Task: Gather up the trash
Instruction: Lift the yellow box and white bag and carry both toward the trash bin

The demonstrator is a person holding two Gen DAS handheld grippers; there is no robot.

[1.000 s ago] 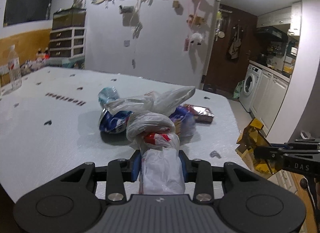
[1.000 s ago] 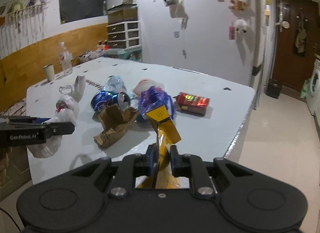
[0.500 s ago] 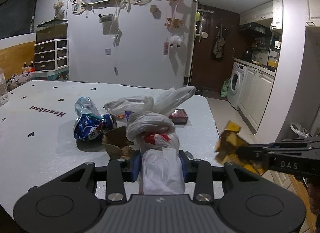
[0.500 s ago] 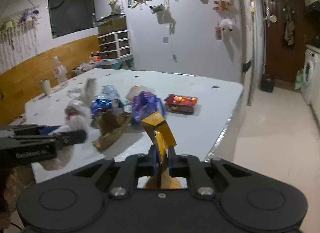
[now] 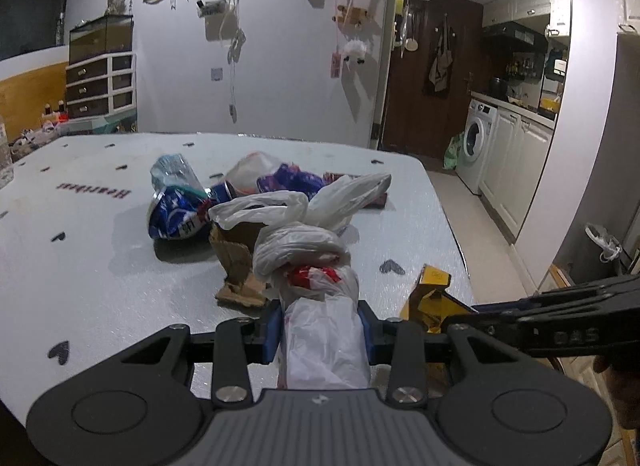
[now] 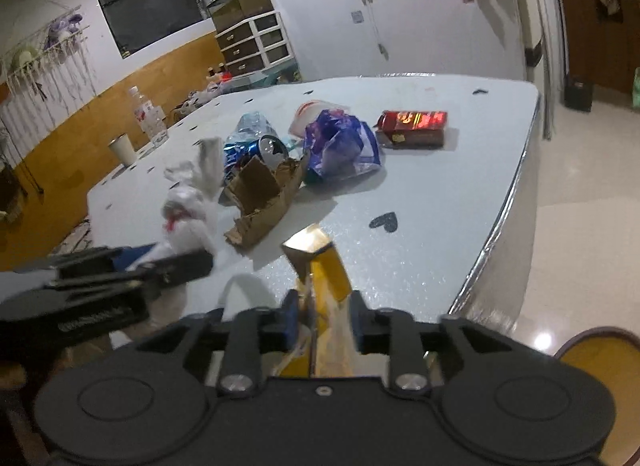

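the left gripper is clenched on a knotted white bag, its blue fingers pressing both sides of the bag's neck. the bag's long axis runs straight out along the fingers, knot and loose handles pointing away toward the heap on the table.

just to its right, the right gripper has a yellow wrapper standing between its fingers. these fingers have just been opening: there is a plain gap on each side of the wrapper and the pads no longer press it, so i take it as released, or just about to slip down. the wrapper's long axis also runs forward along the fingers, its folded tip up over the near table edge. whether a bin waits below i cannot tell; a yellow-rimmed shape shows at the floor on the right.

the rest of the trash lies ahead of both grippers in mid-table: torn cardboard nearest, a crushed blue can behind it, a blue-purple wrapper, and a red packet farthest right. the cardboard sits about between the two; the red packet is the right hand's side. with the left full, the right looks likelier for the next pick.
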